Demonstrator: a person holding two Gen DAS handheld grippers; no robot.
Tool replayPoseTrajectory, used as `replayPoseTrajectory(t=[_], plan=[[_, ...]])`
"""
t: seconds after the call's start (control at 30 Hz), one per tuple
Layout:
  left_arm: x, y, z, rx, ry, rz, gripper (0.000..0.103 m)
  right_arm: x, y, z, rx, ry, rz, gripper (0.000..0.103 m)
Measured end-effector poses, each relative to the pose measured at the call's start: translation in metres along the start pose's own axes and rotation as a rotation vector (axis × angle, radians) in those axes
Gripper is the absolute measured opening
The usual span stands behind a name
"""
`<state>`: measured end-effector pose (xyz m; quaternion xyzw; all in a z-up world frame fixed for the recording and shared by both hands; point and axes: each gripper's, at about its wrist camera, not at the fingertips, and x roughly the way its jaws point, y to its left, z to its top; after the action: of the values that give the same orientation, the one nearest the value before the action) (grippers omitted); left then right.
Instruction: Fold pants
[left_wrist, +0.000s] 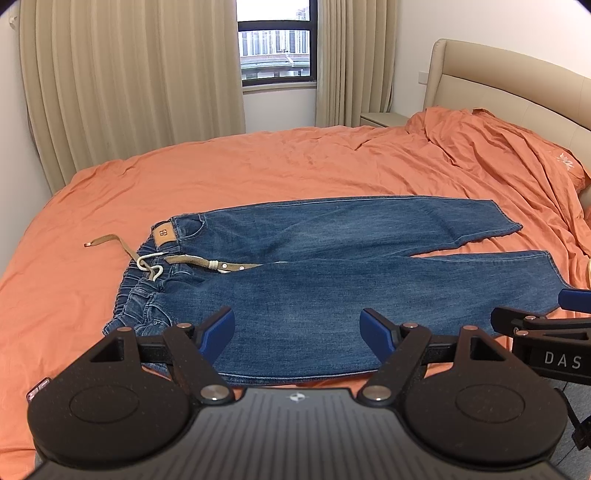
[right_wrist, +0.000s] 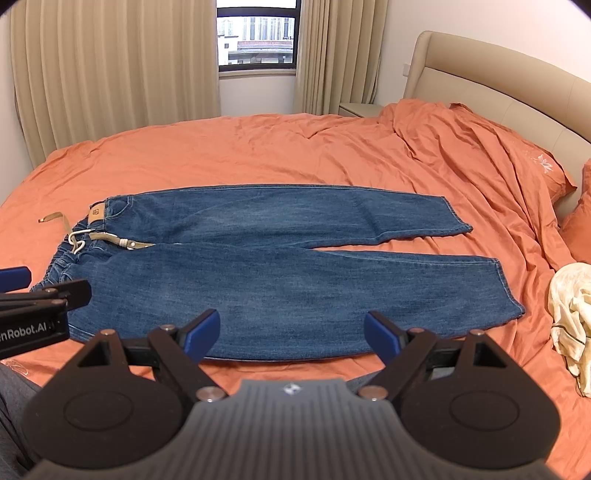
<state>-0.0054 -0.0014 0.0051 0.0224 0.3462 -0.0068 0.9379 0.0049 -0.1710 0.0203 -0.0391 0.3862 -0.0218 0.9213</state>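
Jeans (left_wrist: 332, 273) lie flat across the orange bed (left_wrist: 258, 162), unfolded, waistband to the left w/ tan belt (left_wrist: 122, 245) trailing off that end and a white drawstring (left_wrist: 149, 264) knotted by it, both legs running right toward the headboard (left_wrist: 517, 92). Left gripper (left_wrist: 297, 328) sits low at the near edge of the jeans, just right of the waistband, pointing across the bed twd the window (left_wrist: 277, 44); jaws spread wide, nothing betw the blue pads, not touching the denim as far as I can tell. Right gripper (right_wrist: 291, 330) is just beside it, further along the near leg, same level and heading, jaws also released and empty. Right of the leg hems, a cream cloth (right_wrist: 570, 325) is bunched on the bed, apart from the jeans.
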Motion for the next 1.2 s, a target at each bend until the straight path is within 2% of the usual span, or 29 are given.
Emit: replayPoseTrajectory(t=[0.23, 0.33, 0.47, 0.57, 0.67, 0.73, 0.8, 0.9, 1.0, 1.13, 1.2], plan=[[0.005, 0.008, 0.0, 0.009, 0.007, -0.001, 0.09, 0.001, 0.002, 0.0, 0.0, -0.001, -0.004, 0.081], [0.008, 0.018, 0.001, 0.046, 0.003, 0.025, 0.089, 0.004, -0.004, -0.001, -0.005, -0.043, 0.014, 0.081], [0.014, 0.039, 0.004, 0.126, -0.002, 0.07, 0.078, 0.014, -0.018, -0.001, -0.038, -0.128, 0.078, 0.081], [0.024, 0.062, 0.007, 0.215, 0.013, 0.077, 0.066, 0.029, -0.029, 0.003, -0.071, -0.141, 0.11, 0.081], [0.037, 0.092, 0.012, 0.284, 0.066, 0.059, 0.064, 0.047, -0.035, 0.007, -0.094, -0.122, 0.138, 0.081], [0.048, 0.115, 0.016, 0.296, 0.096, 0.033, 0.064, 0.062, -0.037, 0.008, -0.112, -0.11, 0.118, 0.071], [0.061, 0.142, 0.023, 0.265, 0.119, -0.006, 0.064, 0.081, -0.04, 0.009, -0.124, -0.09, 0.103, 0.055], [0.09, 0.184, 0.034, 0.199, 0.16, -0.05, 0.064, 0.115, -0.041, 0.013, -0.103, -0.045, 0.134, 0.047], [0.128, 0.217, 0.042, 0.125, 0.18, -0.068, 0.068, 0.15, -0.034, 0.02, -0.079, -0.012, 0.144, 0.045], [0.19, 0.267, 0.044, -0.085, 0.212, -0.115, 0.068, 0.194, -0.021, 0.026, -0.061, 0.02, 0.134, 0.045], [0.219, 0.284, 0.04, -0.152, 0.232, -0.14, 0.068, 0.213, -0.014, 0.027, -0.063, 0.042, 0.124, 0.045]])
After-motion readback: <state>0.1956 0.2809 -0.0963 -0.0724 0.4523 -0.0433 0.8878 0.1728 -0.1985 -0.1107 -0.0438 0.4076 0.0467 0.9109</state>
